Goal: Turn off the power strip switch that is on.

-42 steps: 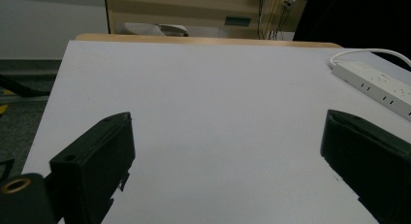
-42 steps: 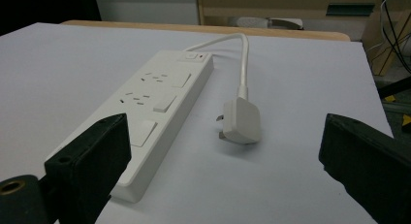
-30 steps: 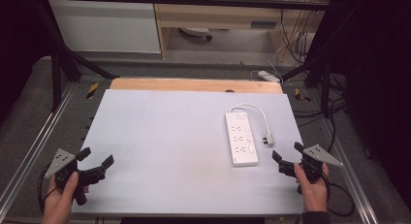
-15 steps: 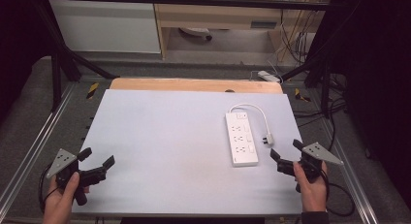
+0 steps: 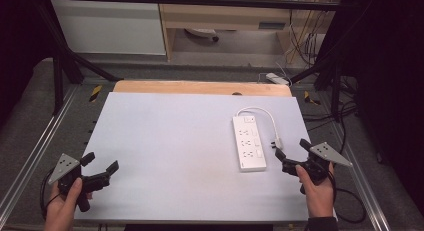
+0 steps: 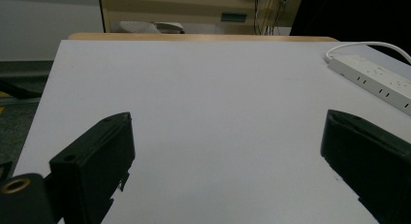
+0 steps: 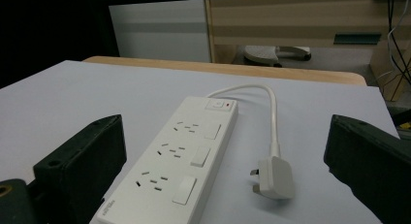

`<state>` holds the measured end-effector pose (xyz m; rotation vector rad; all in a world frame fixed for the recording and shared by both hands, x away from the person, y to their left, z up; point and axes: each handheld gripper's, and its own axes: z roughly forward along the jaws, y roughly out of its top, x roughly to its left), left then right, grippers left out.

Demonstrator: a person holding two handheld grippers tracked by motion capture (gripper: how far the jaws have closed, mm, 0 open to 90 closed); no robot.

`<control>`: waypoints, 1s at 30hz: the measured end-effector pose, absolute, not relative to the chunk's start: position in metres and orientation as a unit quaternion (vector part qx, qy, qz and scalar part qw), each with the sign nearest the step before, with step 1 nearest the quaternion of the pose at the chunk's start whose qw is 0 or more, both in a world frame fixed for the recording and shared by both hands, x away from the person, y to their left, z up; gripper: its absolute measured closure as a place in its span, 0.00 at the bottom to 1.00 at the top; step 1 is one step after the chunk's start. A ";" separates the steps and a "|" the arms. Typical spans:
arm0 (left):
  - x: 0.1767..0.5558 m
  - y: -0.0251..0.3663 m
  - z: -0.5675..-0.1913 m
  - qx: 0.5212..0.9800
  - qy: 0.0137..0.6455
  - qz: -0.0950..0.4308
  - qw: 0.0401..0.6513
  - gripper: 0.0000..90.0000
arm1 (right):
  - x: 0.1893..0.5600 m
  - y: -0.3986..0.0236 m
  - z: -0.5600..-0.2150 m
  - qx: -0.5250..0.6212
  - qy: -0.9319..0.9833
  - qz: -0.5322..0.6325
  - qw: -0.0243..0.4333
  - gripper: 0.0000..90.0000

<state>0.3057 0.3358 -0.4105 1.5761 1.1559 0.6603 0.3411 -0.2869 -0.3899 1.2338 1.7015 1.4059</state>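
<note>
Both grippers gape empty: right gripper (image 5: 289, 155) just beside the white plastic three-socket power strip (image 5: 248, 143), left gripper (image 5: 100, 167) well apart; its plug pins are partly hidden.

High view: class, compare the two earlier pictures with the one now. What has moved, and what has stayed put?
The right tongs have crept slightly left, toward the plug and the power strip, jaws open and holding nothing. The left tongs stay open at the near left edge. Strip, plug and cable lie as before on the table.
</note>
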 end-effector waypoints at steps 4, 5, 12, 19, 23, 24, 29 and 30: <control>0.306 0.336 -0.411 0.656 0.481 0.274 0.512 0.06 | 0.343 -0.285 -0.386 0.464 0.641 0.529 0.307 0.02; 0.306 0.336 -0.411 0.656 0.481 0.274 0.512 0.06 | 0.344 -0.284 -0.385 0.466 0.640 0.529 0.307 0.02; 0.306 0.336 -0.411 0.656 0.482 0.275 0.512 0.06 | 0.349 -0.282 -0.381 0.469 0.637 0.529 0.308 0.02; 0.306 0.334 -0.411 0.659 0.480 0.274 0.510 0.06 | 0.353 -0.277 -0.378 0.467 0.639 0.530 0.306 0.02; 0.306 0.334 -0.412 0.661 0.478 0.274 0.509 0.06 | 0.355 -0.275 -0.378 0.466 0.641 0.529 0.306 0.03; 0.306 0.334 -0.412 0.661 0.478 0.274 0.509 0.06 | 0.355 -0.275 -0.378 0.466 0.641 0.529 0.306 0.03; 0.306 0.333 -0.412 0.665 0.476 0.274 0.506 0.06 | 0.360 -0.272 -0.376 0.465 0.644 0.526 0.303 0.03; 0.306 0.333 -0.412 0.666 0.475 0.274 0.506 0.06 | 0.362 -0.272 -0.376 0.464 0.644 0.526 0.305 0.03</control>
